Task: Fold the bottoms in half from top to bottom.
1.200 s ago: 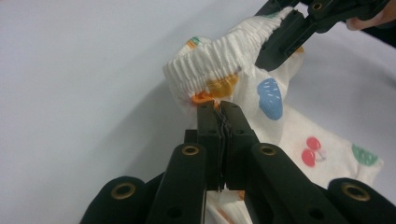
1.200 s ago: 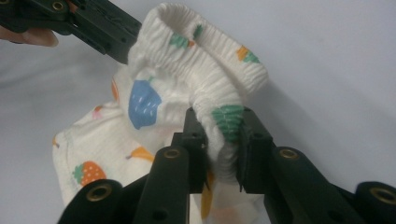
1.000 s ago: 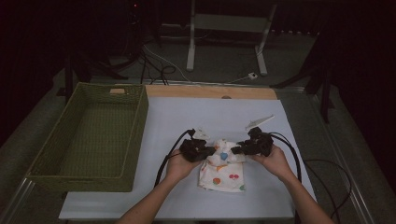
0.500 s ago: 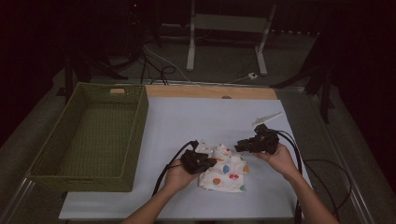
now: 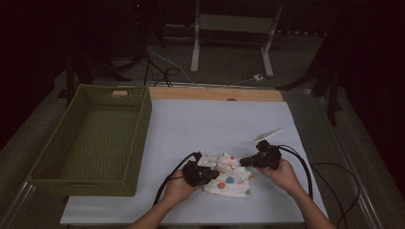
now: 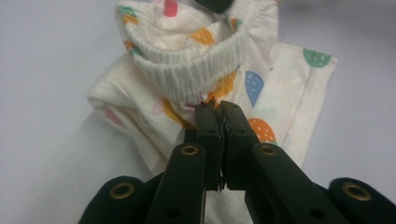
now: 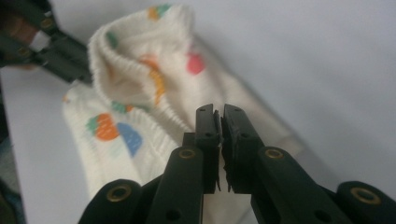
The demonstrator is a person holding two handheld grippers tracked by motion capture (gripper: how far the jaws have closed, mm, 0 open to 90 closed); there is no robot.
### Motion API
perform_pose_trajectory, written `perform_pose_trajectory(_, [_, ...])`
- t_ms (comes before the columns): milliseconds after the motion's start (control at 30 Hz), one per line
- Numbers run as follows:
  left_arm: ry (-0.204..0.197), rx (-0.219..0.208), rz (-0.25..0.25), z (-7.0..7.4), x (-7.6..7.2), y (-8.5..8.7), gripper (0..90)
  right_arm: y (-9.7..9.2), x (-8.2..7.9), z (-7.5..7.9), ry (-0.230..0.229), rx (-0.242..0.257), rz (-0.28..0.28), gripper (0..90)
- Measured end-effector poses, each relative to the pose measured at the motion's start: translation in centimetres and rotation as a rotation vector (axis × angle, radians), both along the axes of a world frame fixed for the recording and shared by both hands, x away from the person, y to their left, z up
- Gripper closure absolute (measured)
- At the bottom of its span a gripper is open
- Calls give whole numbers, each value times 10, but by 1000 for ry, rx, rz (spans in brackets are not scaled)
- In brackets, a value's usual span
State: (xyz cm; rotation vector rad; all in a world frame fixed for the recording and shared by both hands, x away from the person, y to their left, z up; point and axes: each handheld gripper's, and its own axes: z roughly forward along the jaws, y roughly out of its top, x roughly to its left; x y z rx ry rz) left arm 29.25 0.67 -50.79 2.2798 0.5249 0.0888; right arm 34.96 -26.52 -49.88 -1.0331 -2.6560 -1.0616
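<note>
Folding of small printed garment (image 5: 228, 177) in hand; garment lies on white table (image 5: 205, 124), well right of green wicker basket (image 5: 95, 138), near front edge. Left gripper (image 6: 218, 109) pinched tight on ribbed waistband edge; right gripper (image 7: 217, 114) has just been closing, jaws now nearly shut at opposite cuff fold, cloth between pads hard to confirm. For clean fold: keep both pinches at hem, lift evenly, hold band taut. Versus a second ago: both hands lower and closer to front edge, farther from basket's far end.
</note>
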Motion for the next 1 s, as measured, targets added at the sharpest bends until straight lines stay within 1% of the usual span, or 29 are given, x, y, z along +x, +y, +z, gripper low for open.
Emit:
perform_pose_trajectory(33, [0,0,0,0,0,0,880,0,0,0,0,0,0,851])
perform_pose_trajectory(67, [0,6,-7,0,0,1,880,1,-4,-1,5,0,6,851])
perform_pose_trajectory(100, [3,4,-7,0,0,1,878,1,-8,-2,11,0,16,851])
perform_pose_trajectory(133, [10,-5,-4,1,0,2,869,2,-16,-5,8,0,26,851])
perform_pose_trajectory(167, [22,-6,-8,1,0,3,855,3,-19,-6,13,4,31,852])
perform_pose_trajectory(200, [24,-9,-8,2,-1,4,838,3,-23,-7,11,6,41,853])
perform_pose_trajectory(233, [24,-9,-8,2,-1,4,831,3,-23,-7,11,6,41,853])
perform_pose_trajectory(267, [35,-16,-4,4,0,5,805,4,-28,-7,14,15,57,855])
perform_pose_trajectory(300, [35,-16,-4,4,0,5,789,4,-28,-7,14,15,57,855])
perform_pose_trajectory(367, [37,-26,4,6,1,8,786,5,-33,-7,25,30,71,863])
perform_pose_trajectory(400, [42,-37,18,8,3,11,767,5,-37,-5,28,36,96,864])
perform_pose_trajectory(467, [39,-34,22,10,4,12,752,5,-40,-4,33,45,103,864])
perform_pose_trajectory(500, [43,-46,33,12,6,13,752,5,-42,-3,35,46,109,864])
perform_pose_trajectory(533, [43,-46,33,12,6,13,751,5,-42,-3,35,46,109,864])
perform_pose_trajectory(567, [45,-67,61,15,13,12,739,2,-47,0,34,46,125,863])
perform_pose_trajectory(600, [45,-67,61,15,13,12,736,2,-47,0,34,46,125,863])
perform_pose_trajectory(733, [56,-88,108,14,25,6,736,1,-49,-1,40,51,132,860])
perform_pose_trajectory(800, [63,-89,123,13,30,2,738,1,-48,-1,37,55,124,861])
perform_pose_trajectory(833, [63,-92,133,13,33,0,739,2,-47,-1,32,49,120,861])
perform_pose_trajectory(900, [68,-91,137,12,35,-2,745,1,-47,-1,25,43,120,861])
perform_pose_trajectory(933, [82,-85,140,11,40,-6,745,1,-46,-1,26,43,122,861])
perform_pose_trajectory(967, [91,-90,146,10,41,-7,749,-1,-45,-1,14,34,106,861])
perform_pose_trajectory(1000, [98,-90,141,9,43,-9,750,-2,-45,0,14,38,97,860])
